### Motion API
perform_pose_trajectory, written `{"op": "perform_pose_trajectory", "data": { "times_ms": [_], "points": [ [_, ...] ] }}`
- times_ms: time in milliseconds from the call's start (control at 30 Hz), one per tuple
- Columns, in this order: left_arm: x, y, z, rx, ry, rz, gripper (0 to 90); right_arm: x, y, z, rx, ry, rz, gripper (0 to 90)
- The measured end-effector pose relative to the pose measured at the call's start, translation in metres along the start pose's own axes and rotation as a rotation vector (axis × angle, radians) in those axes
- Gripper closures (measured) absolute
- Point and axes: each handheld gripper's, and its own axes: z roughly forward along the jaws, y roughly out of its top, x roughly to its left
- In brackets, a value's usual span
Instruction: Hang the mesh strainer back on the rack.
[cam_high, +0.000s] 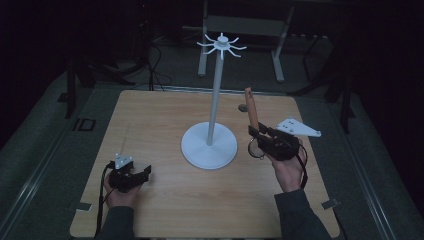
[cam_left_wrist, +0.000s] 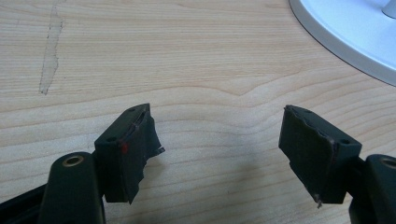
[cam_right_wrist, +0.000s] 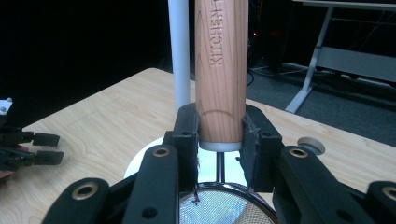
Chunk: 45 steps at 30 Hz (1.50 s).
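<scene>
A small mesh strainer with a wooden handle is held upright, handle up, its mesh bowl at the bottom. My right gripper is shut on the lower end of that handle, just above the mesh, to the right of a white stand. The stand has a round base, a thin pole and a ring of hooks on top. Near the table's front left, my left gripper rests low, jaws wide apart. In its own view the left gripper has bare wood between its pads.
A small grey round piece lies on the wooden table behind the strainer. A pale scuff marks the wood ahead of the left gripper. A metal frame stands on the floor beyond the table's far edge.
</scene>
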Motion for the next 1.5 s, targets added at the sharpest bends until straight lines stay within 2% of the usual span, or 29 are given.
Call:
{"op": "perform_pose_trajectory", "data": {
  "times_ms": [1067, 1500],
  "points": [
    [0.0, 0.0, 0.0, 0.001, 0.0, 0.0, 26.6, 0.012, 0.02, 0.005, -0.067, 0.022, -0.01, 69.7],
    [0.001, 0.0, 0.0, 0.001, -0.002, -0.001, 26.5, 0.014, 0.025, 0.005, -0.104, 0.021, 0.004, 69.7]
  ]
}}
